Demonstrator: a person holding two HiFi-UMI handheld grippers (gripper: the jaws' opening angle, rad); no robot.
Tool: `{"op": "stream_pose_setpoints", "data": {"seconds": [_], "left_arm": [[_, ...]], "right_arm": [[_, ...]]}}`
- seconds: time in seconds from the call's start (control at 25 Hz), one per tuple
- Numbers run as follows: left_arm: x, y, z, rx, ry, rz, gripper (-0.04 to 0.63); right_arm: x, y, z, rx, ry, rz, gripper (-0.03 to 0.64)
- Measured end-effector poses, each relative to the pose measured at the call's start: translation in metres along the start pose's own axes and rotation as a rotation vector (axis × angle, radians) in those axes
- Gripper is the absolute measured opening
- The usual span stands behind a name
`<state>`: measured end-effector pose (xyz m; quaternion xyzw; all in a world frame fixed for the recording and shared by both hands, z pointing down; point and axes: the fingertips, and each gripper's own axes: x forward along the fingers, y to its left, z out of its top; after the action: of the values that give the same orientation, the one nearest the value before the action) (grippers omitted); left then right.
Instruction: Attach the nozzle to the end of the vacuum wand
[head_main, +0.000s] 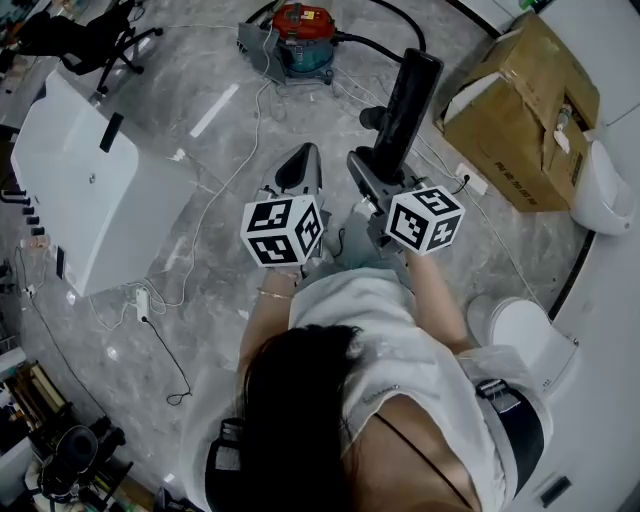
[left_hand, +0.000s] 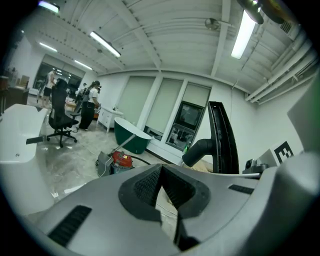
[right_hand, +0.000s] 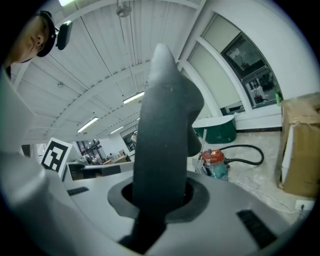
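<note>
- Floor of grey marble spreads under everything, with cables trailing across it.
- Cardboard box stands at the right, its flaps partly open. What is inside cannot be made out.
- Vacuum cleaner, red-topped, sits on the floor well ahead of both claws. Its black hose runs off to the right and out of the head view.
- Nozzle, long and black with a short side stub, stands up out of the right claw and leans toward the vacuum cleaner.
- Right claw grasps the nozzle by its lower end. In the right gripper view the nozzle fills the gap between the jaws and hides the pads.
- Left claw is clenched on nothing. In the left gripper view its ribbed pads meet at the tip, and the nozzle stands just to its right, apart from it.
- Thin pale tube rises from the vacuum cleaner. It is too small to tell whether it is the wand.
</note>
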<state>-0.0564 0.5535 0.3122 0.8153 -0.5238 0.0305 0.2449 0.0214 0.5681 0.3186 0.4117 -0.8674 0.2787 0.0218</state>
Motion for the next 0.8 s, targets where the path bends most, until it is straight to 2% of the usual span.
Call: {"op": "stream_pose_setpoints", "data": {"seconds": [0.2,0.48,0.8], "left_arm": [[0.031,0.006,0.007,0.004,0.000,0.024,0.003],[0.101,0.012,0.041,-0.015,-0.029,0.070,0.003],[0.177,0.001,0.077,-0.021,-0.066,0.106,0.003]], "right_arm": [[0.024,-0.021,0.015,-0.001,0.006,0.044,0.078],[0.066,-0.067,0.063,-0.011,0.023,0.111,0.078],[0.094,-0.133,0.118,-0.020,0.031,0.138,0.078]]}}
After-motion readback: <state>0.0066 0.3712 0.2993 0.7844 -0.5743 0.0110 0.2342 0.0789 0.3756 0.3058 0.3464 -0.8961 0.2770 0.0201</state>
